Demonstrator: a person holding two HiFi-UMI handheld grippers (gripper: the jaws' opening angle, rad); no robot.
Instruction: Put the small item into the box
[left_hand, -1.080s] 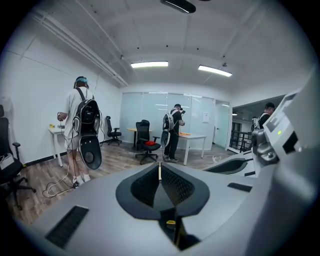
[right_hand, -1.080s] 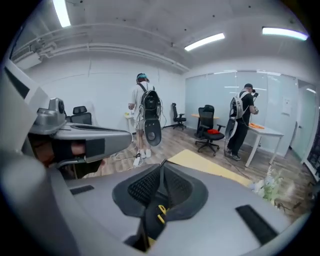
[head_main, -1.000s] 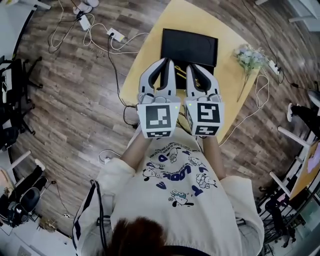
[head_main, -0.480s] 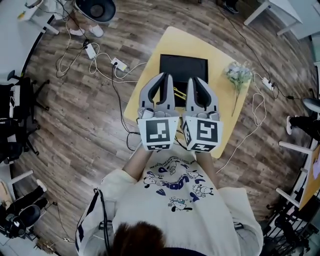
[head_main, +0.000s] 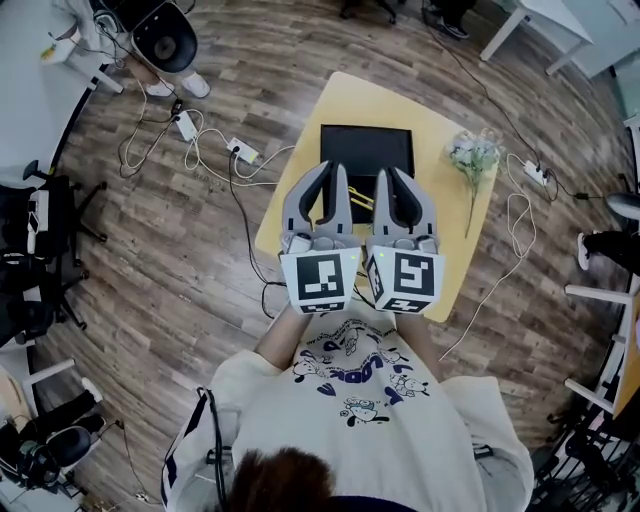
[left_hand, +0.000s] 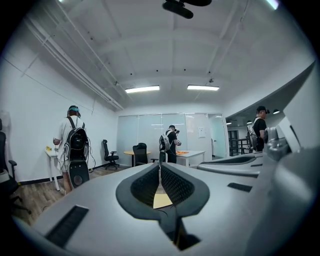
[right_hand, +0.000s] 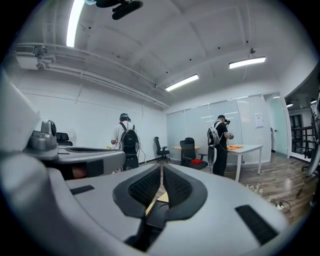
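Note:
A black box (head_main: 365, 150) lies on the far half of a small yellow table (head_main: 455, 225). A thin yellow item (head_main: 358, 198) shows at the box's near edge, between my two grippers and partly hidden by them. Both grippers hang side by side above the table's near half, pointing at the box. My left gripper (head_main: 335, 170) is shut with nothing between its pads (left_hand: 160, 167). My right gripper (head_main: 386, 172) is also shut and empty (right_hand: 161, 167). Both gripper views look level across the room, with only a sliver of yellow table under the jaws.
A bunch of pale flowers (head_main: 472, 152) lies on the table's right edge. White cables and a power strip (head_main: 235, 150) trail over the wooden floor to the left. Chairs stand at the far left. People with backpacks (left_hand: 75, 145) stand by desks across the room.
The table and box now look smaller and lie lower in the head view. Both grippers stay side by side and shut, a little lower in the picture.

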